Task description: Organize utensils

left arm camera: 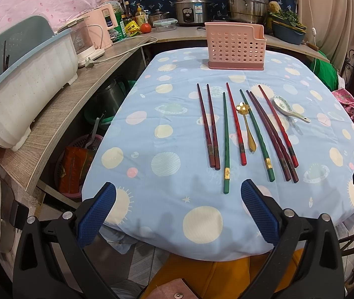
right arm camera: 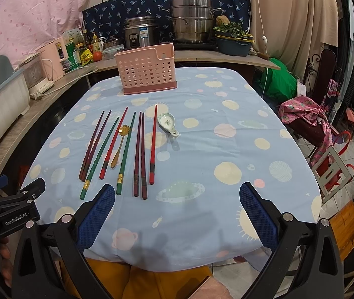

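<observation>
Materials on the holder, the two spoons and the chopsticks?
Holder: pink moulded plastic, matte, perforated walls. White spoon: likely glazed ceramic, glossy with a floral print. Gold spoon: looks like metal, shiny, flower-shaped bowl. Chopsticks: painted or lacquered red, green and maroon, gold bands on some; wood or plastic beneath, unclear.

Both wrist views look forward and slightly down from the near edge of the table, well back from the pink basket at its far end. In the left wrist view the basket sits right of centre; in the right wrist view the basket sits left of centre. Both share the basket, the row of utensils before it and the counter behind it.
</observation>
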Motion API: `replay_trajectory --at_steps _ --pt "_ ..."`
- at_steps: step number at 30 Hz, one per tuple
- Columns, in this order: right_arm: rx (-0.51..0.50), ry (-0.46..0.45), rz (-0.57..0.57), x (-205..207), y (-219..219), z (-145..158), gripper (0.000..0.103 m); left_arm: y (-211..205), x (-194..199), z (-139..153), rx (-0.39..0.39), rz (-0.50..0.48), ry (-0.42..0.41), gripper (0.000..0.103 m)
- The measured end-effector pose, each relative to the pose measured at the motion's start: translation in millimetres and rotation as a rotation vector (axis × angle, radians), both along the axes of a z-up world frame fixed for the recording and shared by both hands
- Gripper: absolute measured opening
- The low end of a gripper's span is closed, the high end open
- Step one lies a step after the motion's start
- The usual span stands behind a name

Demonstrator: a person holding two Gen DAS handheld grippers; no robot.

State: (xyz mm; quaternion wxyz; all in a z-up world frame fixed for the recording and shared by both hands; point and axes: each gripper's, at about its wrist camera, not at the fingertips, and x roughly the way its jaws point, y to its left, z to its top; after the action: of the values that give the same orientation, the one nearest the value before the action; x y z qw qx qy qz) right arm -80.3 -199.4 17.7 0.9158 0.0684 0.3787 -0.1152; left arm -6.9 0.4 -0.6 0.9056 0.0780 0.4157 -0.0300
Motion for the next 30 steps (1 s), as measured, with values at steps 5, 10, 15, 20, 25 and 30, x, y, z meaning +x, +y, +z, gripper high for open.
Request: replay_trajectory --at_steps 5,10,15,20,25,30 --pt "0.0 0.0 0.0 -0.1 0.0 -0.1 0.096 -0.4 -0.8 0.1 0.0 -0.001 -0.001 0.096" --pt "0.001 0.0 0.0 0.1 0.0 -0.4 0.096 -0.3 0.1 -0.1 0.001 -0.002 0.0 0.096" --pt "0.001 0.0 0.0 0.1 -0.4 -0.4 0.096 -0.4 -1.7 -1.9 0.001 0.0 0.002 0.096" --pt "0.002 0.001 0.0 0.2 -0.5 -0.5 0.096 -0.7 -3.0 -3.4 0.001 0.0 0.004 0.096" --pt "0.003 0.001 0.0 -0.1 -0.7 -0.6 0.096 -0.6 -2.8 -3.2 0.001 0.0 0.004 0.096" --pt "0.003 0.001 0.0 -0.3 -1.0 -0.9 0.096 -0.5 -2.7 -3.2 0.001 0.0 0.004 0.096"
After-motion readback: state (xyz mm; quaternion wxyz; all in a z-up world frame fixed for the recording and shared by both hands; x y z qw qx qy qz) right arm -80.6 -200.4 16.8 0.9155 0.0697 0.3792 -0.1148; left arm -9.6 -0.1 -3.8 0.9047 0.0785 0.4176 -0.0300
